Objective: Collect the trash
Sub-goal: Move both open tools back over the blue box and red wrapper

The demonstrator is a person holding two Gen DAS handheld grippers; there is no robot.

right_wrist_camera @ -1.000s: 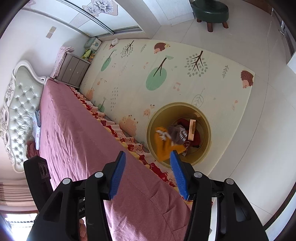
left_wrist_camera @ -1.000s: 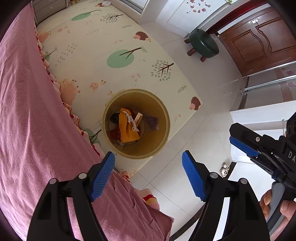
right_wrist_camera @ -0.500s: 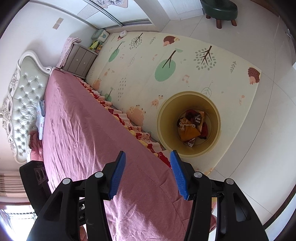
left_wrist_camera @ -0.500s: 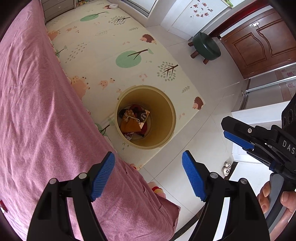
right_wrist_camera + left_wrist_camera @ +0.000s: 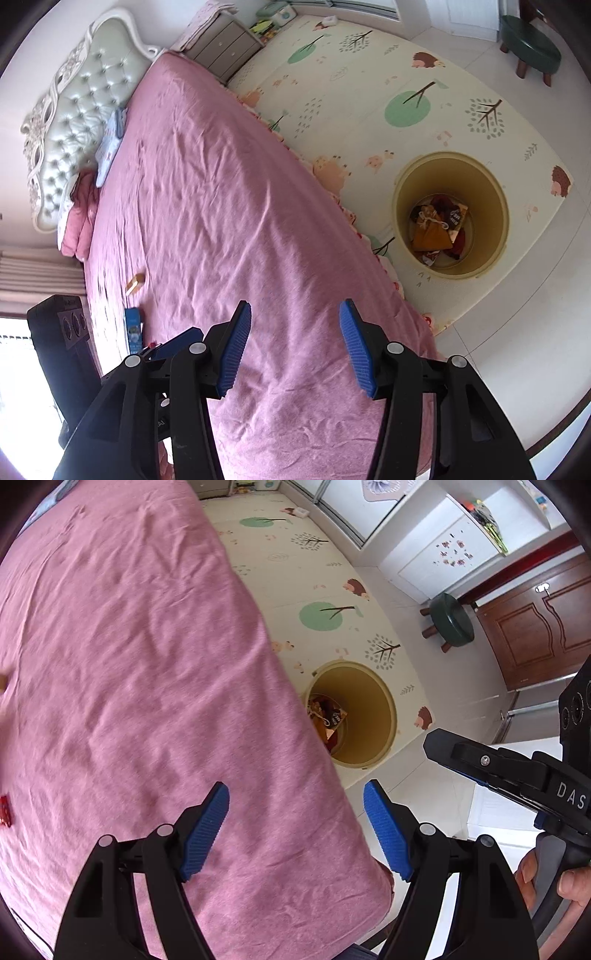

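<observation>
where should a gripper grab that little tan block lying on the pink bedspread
Grip the small tan block across its narrow width, coming straight down from above. It lies flat and alone on the pink bedspread, its long axis running diagonally, so the short sides look free for the fingers. The left gripper and right gripper, both open and empty, could probably span it.

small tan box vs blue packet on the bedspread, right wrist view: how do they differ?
Colour: the small tan box is brown-tan, the blue packet blue with a pale print.
Shape: the box looks short and blocky, the packet long and flat.
Position: the box lies nearer the headboard, the packet nearer the tools.
Shared: both lie loose on the pink bedspread, apart from each other, not yet in the yellow bin.
</observation>
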